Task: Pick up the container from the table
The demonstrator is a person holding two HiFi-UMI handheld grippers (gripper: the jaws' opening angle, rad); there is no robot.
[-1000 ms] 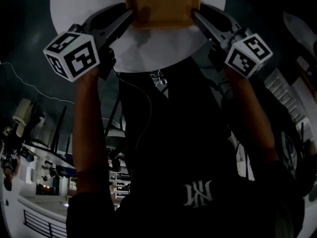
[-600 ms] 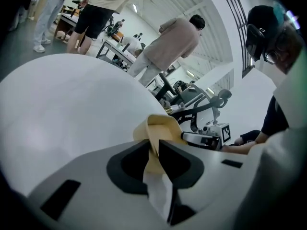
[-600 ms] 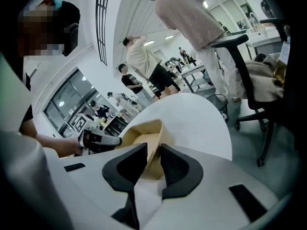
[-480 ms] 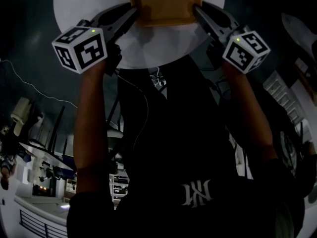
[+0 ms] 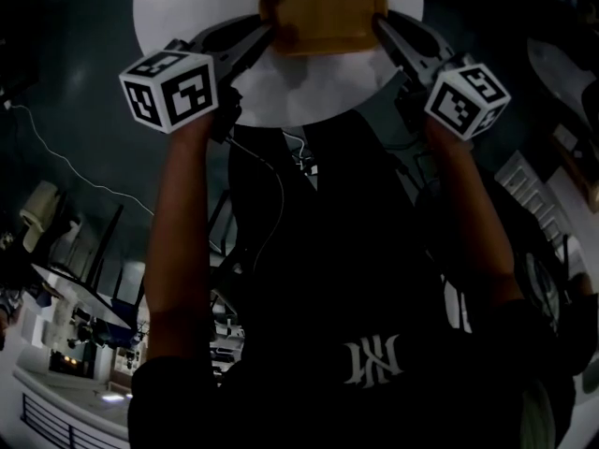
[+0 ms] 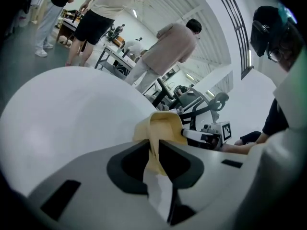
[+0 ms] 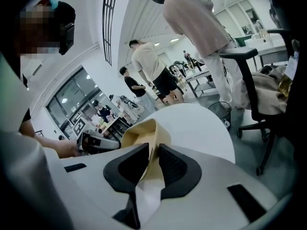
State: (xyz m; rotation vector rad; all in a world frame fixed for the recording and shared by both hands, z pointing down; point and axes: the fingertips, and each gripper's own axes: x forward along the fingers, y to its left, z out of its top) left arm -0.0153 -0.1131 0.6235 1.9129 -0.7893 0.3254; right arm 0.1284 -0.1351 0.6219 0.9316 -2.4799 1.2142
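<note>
A shallow tan container [image 5: 323, 12] sits over the round white table [image 5: 187, 7]. My left gripper [image 5: 267, 36] is at its left end and my right gripper [image 5: 379, 31] at its right end. In the left gripper view the dark pads pinch the container's thin wall [image 6: 163, 128] between them, and the right gripper [image 6: 204, 137] shows at the far end. In the right gripper view the jaws likewise clamp the container's rim [image 7: 144, 133], with the left gripper [image 7: 98, 143] opposite. The container's underside is hidden.
The table's edge [image 7: 225, 143] drops off to the floor. A black office chair [image 7: 259, 75] stands to the right of it. Several people [image 6: 168, 47] stand at workbenches beyond the table. A thin cable [image 5: 56, 162] trails at the left.
In the head view both grippers and the container have shifted a little right and up. The left marker cube has drawn closer to the container.
</note>
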